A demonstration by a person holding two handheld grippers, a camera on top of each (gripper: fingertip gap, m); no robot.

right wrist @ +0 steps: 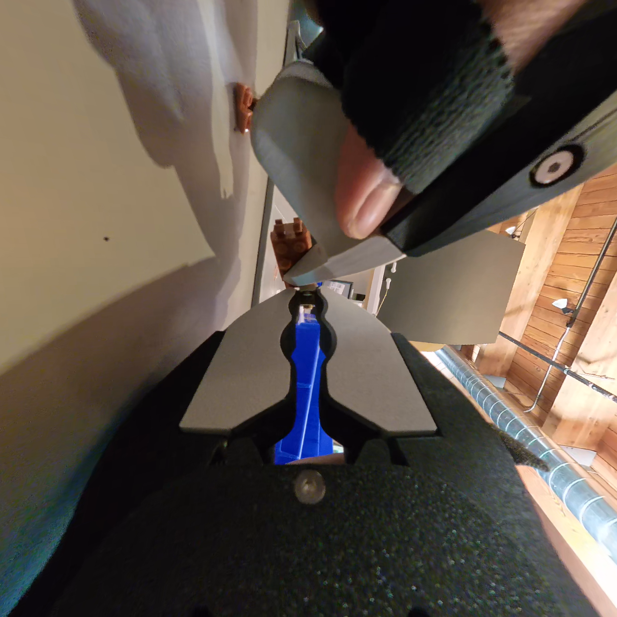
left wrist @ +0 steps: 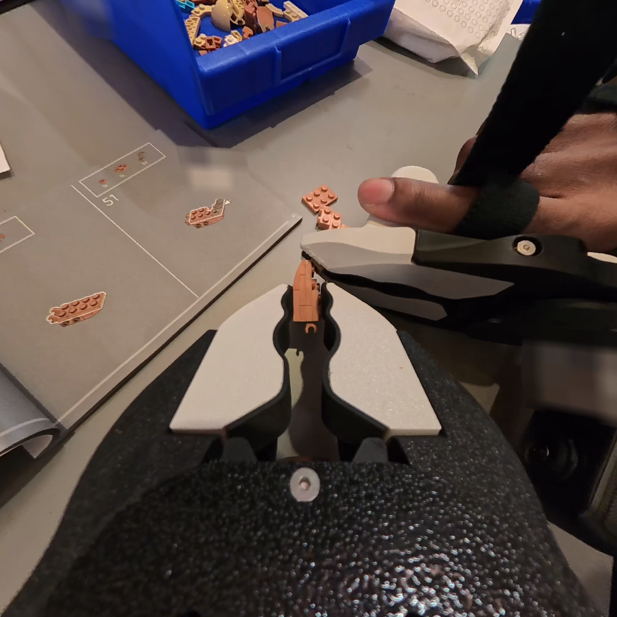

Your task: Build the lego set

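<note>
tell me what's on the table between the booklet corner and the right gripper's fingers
Two small orange-brown studded plates lie there on the grey table, just past the booklet and partly tucked behind the right gripper. The left wrist view shows it.

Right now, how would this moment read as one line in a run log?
left hand-held gripper: shut on brown brick assembly | right hand-held gripper: tips at assembly's top | loose brown plates on table

Left wrist view looks down over the tabletop (left wrist: 384, 110); right wrist view, rolled sideways, shares the close brown brick assembly (left wrist: 305, 293).
</note>
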